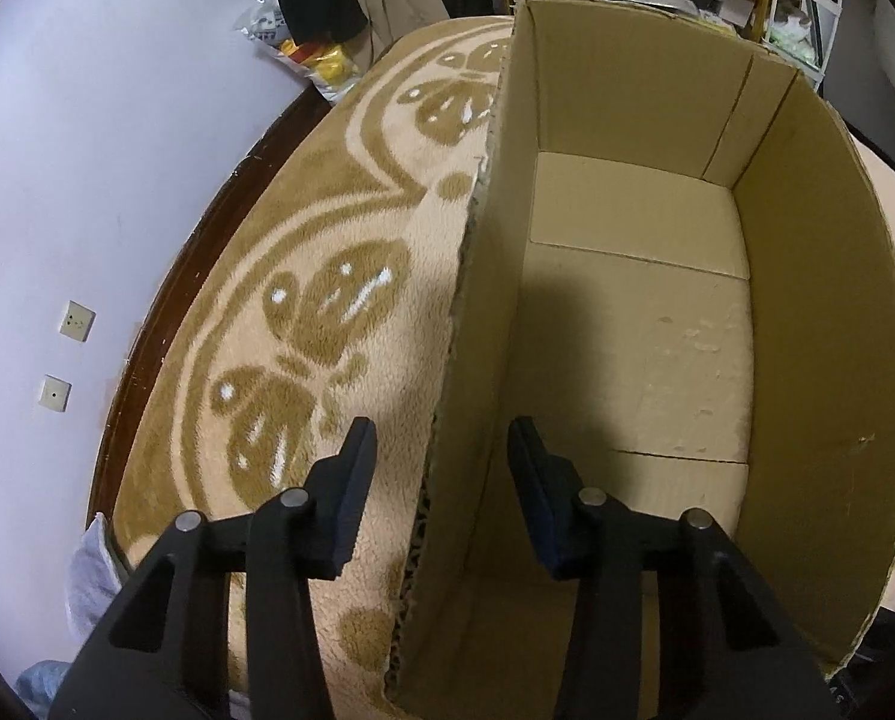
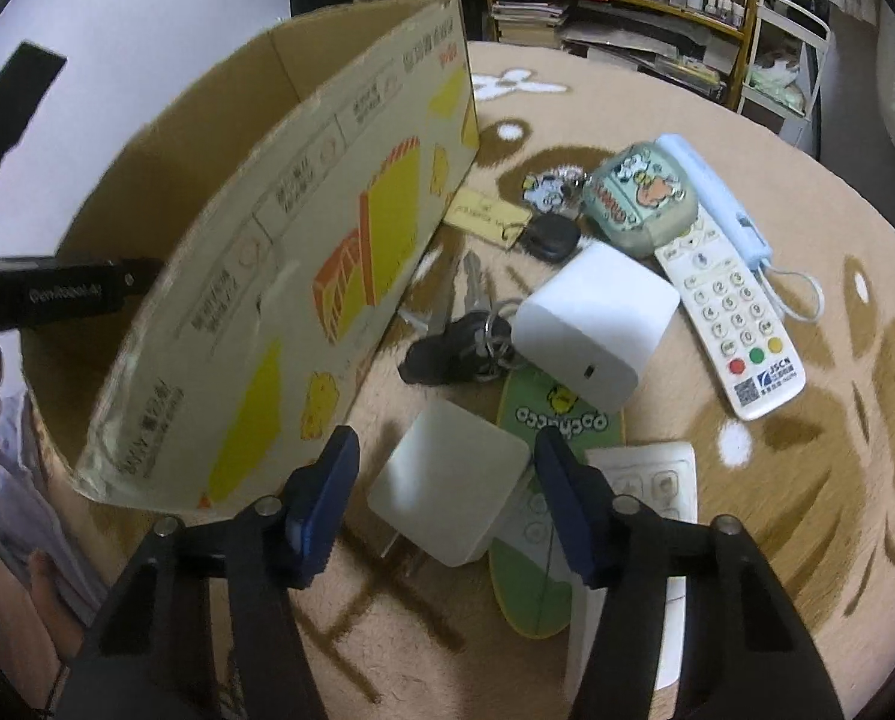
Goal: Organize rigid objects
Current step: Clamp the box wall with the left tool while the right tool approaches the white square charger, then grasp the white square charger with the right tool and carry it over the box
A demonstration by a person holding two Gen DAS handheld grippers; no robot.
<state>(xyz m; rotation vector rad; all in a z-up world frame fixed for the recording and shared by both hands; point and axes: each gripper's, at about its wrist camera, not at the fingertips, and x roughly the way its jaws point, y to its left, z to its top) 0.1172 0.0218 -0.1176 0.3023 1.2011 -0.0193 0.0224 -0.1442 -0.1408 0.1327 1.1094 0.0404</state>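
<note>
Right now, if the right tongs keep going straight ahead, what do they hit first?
Most likely the white charger block: it lies directly between the open right tongs, with the green Pochacco board just beyond. Depth is hard to judge here.

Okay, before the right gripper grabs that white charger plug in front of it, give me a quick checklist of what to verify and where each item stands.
1. Right gripper open: ok, jaws spread.
2. White charger plug lined up between the fingers: ok.
3. Plug free of neighbours: not ok, it overlaps the green skateboard toy.
4. Cardboard box has room: ok, its floor looks bare.
5. Left gripper out of the way: not ok, open and straddling the box's left wall.
6. Prongs' side clear to lift: cannot tell, partly hidden.
</note>
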